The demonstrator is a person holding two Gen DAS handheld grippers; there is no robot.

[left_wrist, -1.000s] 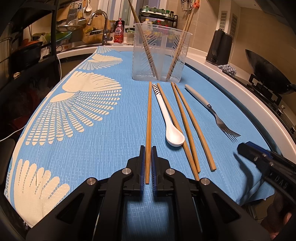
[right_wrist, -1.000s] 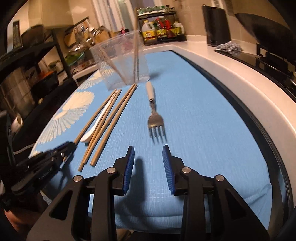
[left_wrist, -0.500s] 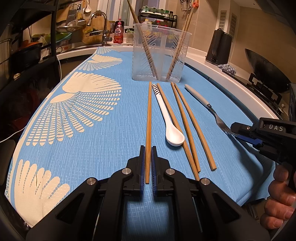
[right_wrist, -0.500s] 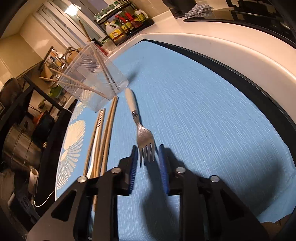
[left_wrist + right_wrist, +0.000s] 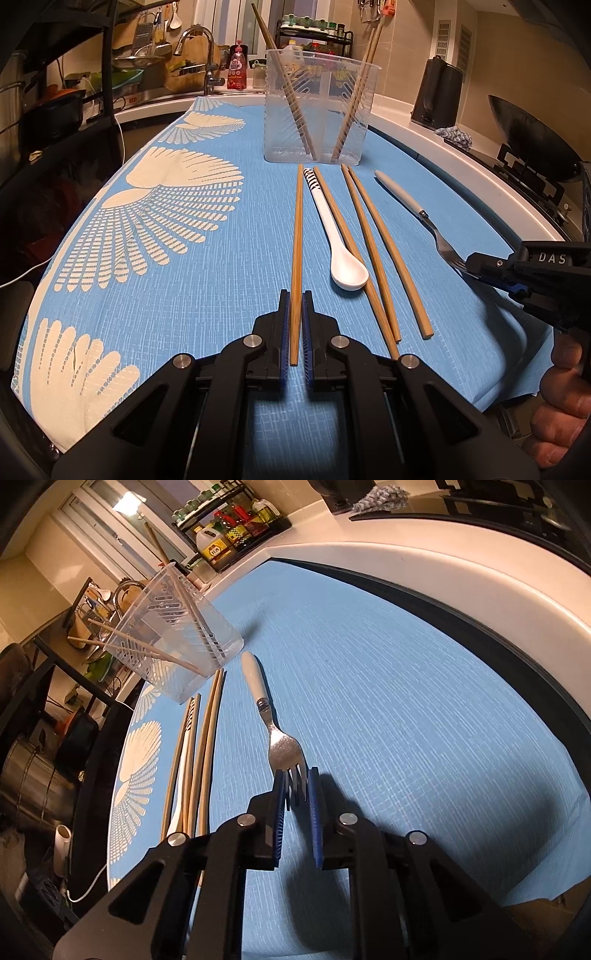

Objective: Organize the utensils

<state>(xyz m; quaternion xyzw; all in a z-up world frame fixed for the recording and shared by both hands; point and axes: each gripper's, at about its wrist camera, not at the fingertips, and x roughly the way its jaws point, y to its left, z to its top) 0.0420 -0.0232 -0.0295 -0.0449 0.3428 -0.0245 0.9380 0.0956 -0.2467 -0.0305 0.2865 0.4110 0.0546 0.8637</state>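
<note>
My left gripper (image 5: pixel 294 295) is shut on the near end of a wooden chopstick (image 5: pixel 296 240) that lies on the blue cloth (image 5: pixel 184 295). A white spoon (image 5: pixel 334 236) and three more chopsticks (image 5: pixel 384 243) lie to its right. A fork (image 5: pixel 275 734) with a white handle lies further right. My right gripper (image 5: pixel 295 775) straddles the fork's tines with the jaws narrowed around them; it also shows in the left wrist view (image 5: pixel 491 269). A clear plastic holder (image 5: pixel 319 107) with chopsticks leaning in it stands at the far end.
A sink and tap (image 5: pixel 199 55) sit at the back left, a black kettle (image 5: pixel 439 92) and a wok (image 5: pixel 535 136) on the stove at the right. A white counter edge (image 5: pixel 443 576) runs along the cloth's right side.
My right gripper has moved in to the fork, tilted, and narrowed its jaws around the tines. My left gripper has stayed shut on the chopstick.
</note>
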